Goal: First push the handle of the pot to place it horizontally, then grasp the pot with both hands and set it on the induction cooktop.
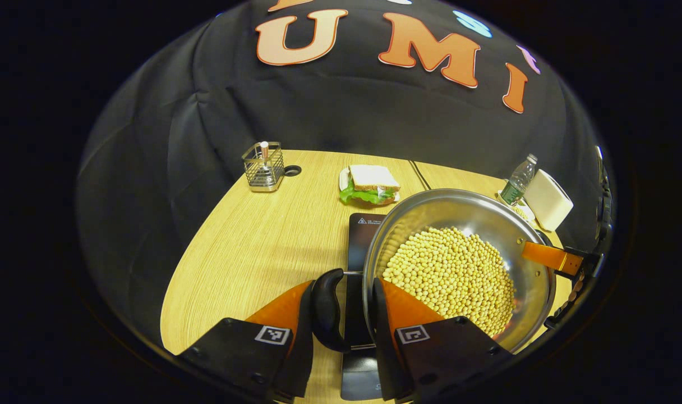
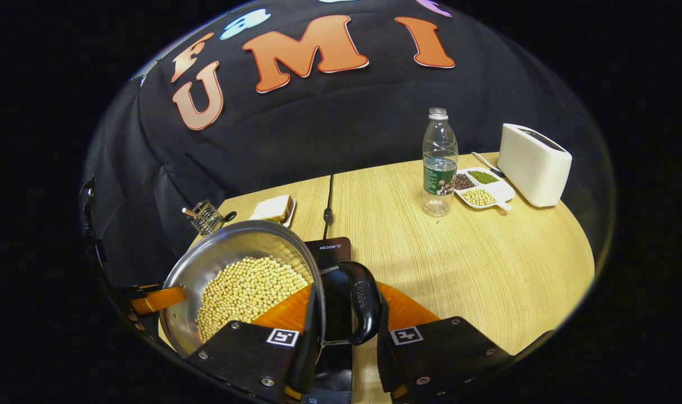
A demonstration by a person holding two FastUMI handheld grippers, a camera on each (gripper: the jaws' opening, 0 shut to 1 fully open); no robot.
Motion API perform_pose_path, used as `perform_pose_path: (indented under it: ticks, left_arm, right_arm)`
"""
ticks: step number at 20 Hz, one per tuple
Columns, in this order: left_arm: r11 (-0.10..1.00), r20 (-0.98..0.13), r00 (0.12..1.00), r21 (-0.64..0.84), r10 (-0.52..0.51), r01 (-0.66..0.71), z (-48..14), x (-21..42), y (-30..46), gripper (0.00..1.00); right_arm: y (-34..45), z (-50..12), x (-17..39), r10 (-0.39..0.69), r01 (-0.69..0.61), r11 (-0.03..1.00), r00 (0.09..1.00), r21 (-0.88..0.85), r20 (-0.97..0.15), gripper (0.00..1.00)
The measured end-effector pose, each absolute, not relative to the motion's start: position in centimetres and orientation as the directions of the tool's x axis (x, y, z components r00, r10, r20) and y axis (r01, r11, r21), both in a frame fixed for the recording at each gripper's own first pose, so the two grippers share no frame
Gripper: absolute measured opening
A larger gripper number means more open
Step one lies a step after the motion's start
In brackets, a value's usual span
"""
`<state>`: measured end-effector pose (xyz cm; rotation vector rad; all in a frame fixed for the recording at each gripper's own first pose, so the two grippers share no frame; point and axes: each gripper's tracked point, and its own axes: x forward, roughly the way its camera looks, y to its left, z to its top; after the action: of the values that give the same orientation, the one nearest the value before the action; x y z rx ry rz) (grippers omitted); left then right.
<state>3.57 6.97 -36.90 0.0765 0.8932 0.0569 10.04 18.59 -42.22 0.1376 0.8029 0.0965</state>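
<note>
Your left hand-held gripper (image 1: 349, 314) is closest to the camera in the left gripper view, and its two fingers stand on both sides of the black side handle (image 1: 327, 308) of the pot (image 1: 459, 252), one finger outside the handle and one inside the rim over the beans (image 1: 450, 275). They look closed on the handle and the pot wall together. In the right gripper view your right hand-held gripper (image 2: 344, 314) does the same on the opposite handle (image 2: 363, 303), with one finger inside the rim and one outside the handle. So both sides seem gripped, and I judge that the pushing step is finished and you are in the second step, the carrying with two hands. The pot appears tilted and held over the dark induction cooktop (image 1: 360, 224), which lies on the desk (image 1: 251, 247) just under and behind it; whether the bottom already touches the glass, I cannot tell. For the next move, you need to bring the pot level, keep both sides at equal height so the beans do not roll out, center it on the cooktop, lower it slowly, and only then open the fingers.
</note>
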Motion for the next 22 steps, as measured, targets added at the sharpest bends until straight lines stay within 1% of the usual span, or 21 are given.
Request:
perform_pose_path:
  ticks: [1, 2, 3, 6, 9, 10, 11, 12, 13, 14, 15, 16, 17, 18, 19, 20, 21, 22]
  left_arm:
    - [0.996, -0.778, 0.623, 0.091, 0.082, -0.018, -37.0, 3.6, 7.0, 0.55]
    - [0.996, -0.782, 0.618, 0.092, 0.083, -0.018, -37.0, 3.7, 6.9, 0.56]
    - [0.996, -0.784, 0.615, 0.091, 0.082, -0.016, -36.9, 3.7, 6.9, 0.54]
    - [0.994, -0.776, 0.624, 0.109, 0.088, -0.005, -36.7, 3.7, 6.9, 0.61]
    - [0.993, -0.772, 0.628, 0.121, 0.095, -0.001, -36.5, 3.7, 6.9, 0.59]
    - [0.991, -0.772, 0.628, 0.131, 0.102, -0.001, -36.4, 3.6, 7.0, 0.63]
    - [0.990, -0.769, 0.629, 0.138, 0.113, -0.009, -36.4, 3.6, 7.0, 0.67]
    - [0.990, -0.763, 0.636, 0.140, 0.116, -0.012, -36.2, 3.6, 6.9, 0.66]
    - [0.989, -0.751, 0.649, 0.146, 0.121, -0.016, -35.8, 3.8, 6.8, 0.70]
    - [0.987, -0.738, 0.663, 0.158, 0.129, -0.017, -35.1, 3.8, 6.8, 0.69]
    - [0.986, -0.719, 0.683, 0.167, 0.132, -0.015, -34.2, 4.0, 6.5, 0.70]
    - [0.984, -0.694, 0.707, 0.176, 0.134, -0.014, -33.0, 4.3, 6.0, 0.70]
    - [0.982, -0.669, 0.730, 0.188, 0.137, -0.011, -32.0, 4.6, 5.7, 0.78]
    - [0.981, -0.647, 0.750, 0.193, 0.138, -0.015, -30.7, 4.5, 5.1, 0.86]
    - [0.981, -0.620, 0.773, 0.191, 0.132, -0.015, -29.4, 4.7, 4.3, 0.94]
    - [0.982, -0.585, 0.801, 0.187, 0.125, -0.018, -27.6, 5.0, 3.6, 0.98]
    - [0.983, -0.549, 0.827, 0.182, 0.120, -0.022, -25.8, 5.2, 3.0, 1.00]
    - [0.984, -0.509, 0.853, 0.174, 0.113, -0.026, -23.8, 5.5, 2.3, 0.98]
  right_arm:
    - [18.6, -42.3, 10.0, 0.136, -0.032, 0.987, 0.687, 0.157, -0.714, 0.45]
    - [18.6, -42.6, 10.0, 0.136, -0.030, 0.987, 0.680, 0.157, -0.721, 0.46]
    - [18.5, -42.8, 9.9, 0.131, -0.024, 0.987, 0.677, 0.156, -0.725, 0.47]
    - [18.2, -43.1, 10.0, 0.124, -0.018, 0.988, 0.673, 0.152, -0.729, 0.51]
    - [18.1, -43.6, 9.8, 0.125, -0.015, 0.988, 0.664, 0.153, -0.737, 0.55]
    - [18.0, -43.4, 9.9, 0.122, -0.017, 0.989, 0.671, 0.150, -0.731, 0.58]
    - [18.0, -43.1, 10.1, 0.123, -0.027, 0.989, 0.683, 0.143, -0.720, 0.55]
    - [17.9, -42.5, 10.3, 0.113, -0.033, 0.992, 0.700, 0.125, -0.705, 0.63]
    - [17.7, -42.2, 10.4, 0.102, -0.045, 0.994, 0.708, 0.100, -0.699, 0.57]
    - [17.6, -41.8, 10.3, 0.097, -0.058, 0.995, 0.713, 0.080, -0.694, 0.70]
    - [17.6, -41.2, 10.4, 0.095, -0.068, 0.995, 0.723, 0.067, -0.684, 0.75]
    - [17.5, -40.4, 10.4, 0.099, -0.078, 0.995, 0.736, 0.061, -0.669, 0.86]
    - [17.4, -39.3, 10.6, 0.099, -0.085, 0.995, 0.754, 0.052, -0.650, 0.90]
    - [17.4, -38.3, 10.8, 0.098, -0.089, 0.995, 0.773, 0.045, -0.626, 0.94]
    - [17.1, -36.8, 11.0, 0.099, -0.097, 0.995, 0.796, 0.036, -0.597, 0.94]
    - [16.8, -35.5, 11.1, 0.098, -0.102, 0.994, 0.814, 0.024, -0.572, 0.94]
    - [16.4, -33.8, 11.0, 0.096, -0.110, 0.994, 0.837, 0.006, -0.539, 0.94]
    - [16.0, -32.0, 11.0, 0.095, -0.118, 0.993, 0.857, -0.013, -0.506, 0.94]
